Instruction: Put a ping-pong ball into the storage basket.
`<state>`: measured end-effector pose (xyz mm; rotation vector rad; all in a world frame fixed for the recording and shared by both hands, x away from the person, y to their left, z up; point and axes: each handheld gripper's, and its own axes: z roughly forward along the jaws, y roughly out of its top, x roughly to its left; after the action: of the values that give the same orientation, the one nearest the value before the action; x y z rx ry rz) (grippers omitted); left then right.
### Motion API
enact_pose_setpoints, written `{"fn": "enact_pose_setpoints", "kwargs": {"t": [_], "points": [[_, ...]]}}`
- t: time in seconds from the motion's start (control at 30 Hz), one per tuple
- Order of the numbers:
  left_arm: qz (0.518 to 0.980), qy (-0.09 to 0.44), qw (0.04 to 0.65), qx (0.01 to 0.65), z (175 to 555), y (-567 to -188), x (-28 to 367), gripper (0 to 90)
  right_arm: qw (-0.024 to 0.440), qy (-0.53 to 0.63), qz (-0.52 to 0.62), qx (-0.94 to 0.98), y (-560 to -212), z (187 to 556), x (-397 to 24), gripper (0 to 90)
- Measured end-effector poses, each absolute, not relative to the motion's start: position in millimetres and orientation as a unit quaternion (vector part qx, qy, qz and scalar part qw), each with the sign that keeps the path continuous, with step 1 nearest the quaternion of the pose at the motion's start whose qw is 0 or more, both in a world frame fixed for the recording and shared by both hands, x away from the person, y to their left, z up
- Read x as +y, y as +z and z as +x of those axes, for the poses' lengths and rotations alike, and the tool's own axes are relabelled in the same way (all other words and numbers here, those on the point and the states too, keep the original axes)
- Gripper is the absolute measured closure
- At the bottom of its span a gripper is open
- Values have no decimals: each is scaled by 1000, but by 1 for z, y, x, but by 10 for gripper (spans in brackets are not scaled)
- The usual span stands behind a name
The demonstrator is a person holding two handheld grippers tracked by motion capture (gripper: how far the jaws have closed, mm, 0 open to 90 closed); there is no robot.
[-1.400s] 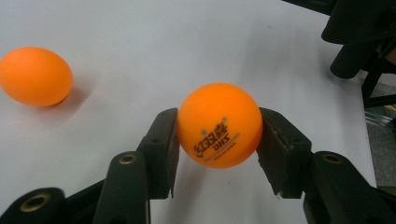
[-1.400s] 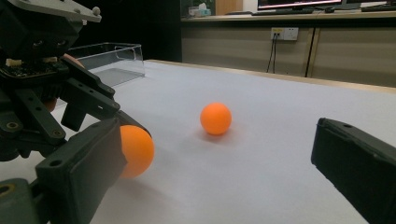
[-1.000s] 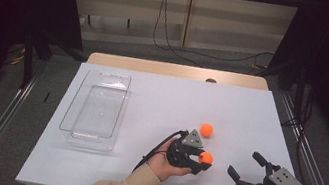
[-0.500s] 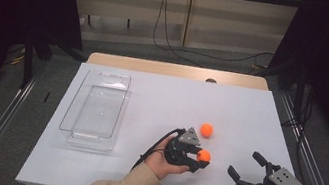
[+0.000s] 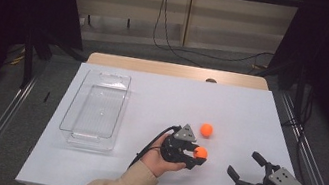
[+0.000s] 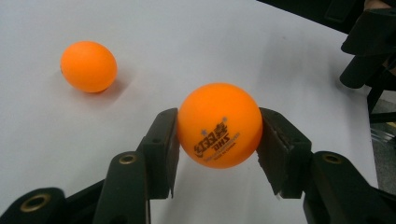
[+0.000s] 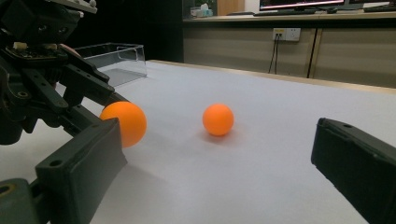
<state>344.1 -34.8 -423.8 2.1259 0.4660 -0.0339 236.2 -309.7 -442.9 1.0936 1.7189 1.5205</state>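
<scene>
Two orange balls are seen: one ball (image 6: 218, 125) is clamped between the pads of the left hand-held gripper (image 5: 196, 154), the second ball (image 5: 206, 130) lies just beyond on the counter (image 5: 161, 97). The right hand-held gripper (image 5: 245, 168) is held wide, empty.

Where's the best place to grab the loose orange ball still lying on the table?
Grip the loose ball across its widest middle, coming straight down from above. It is round and sits free on the white table, so any pair of opposite sides works; the right claw stands open and empty nearby.
</scene>
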Motion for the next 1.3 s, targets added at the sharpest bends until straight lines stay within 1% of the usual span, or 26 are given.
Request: {"fn": "enact_pose_setpoints", "kwargs": {"t": [1.3], "points": [[856, 1, 472, 212, 354, -417, -18, 507, 286, 571, 419, 645, -446, 239, -312, 0]]}}
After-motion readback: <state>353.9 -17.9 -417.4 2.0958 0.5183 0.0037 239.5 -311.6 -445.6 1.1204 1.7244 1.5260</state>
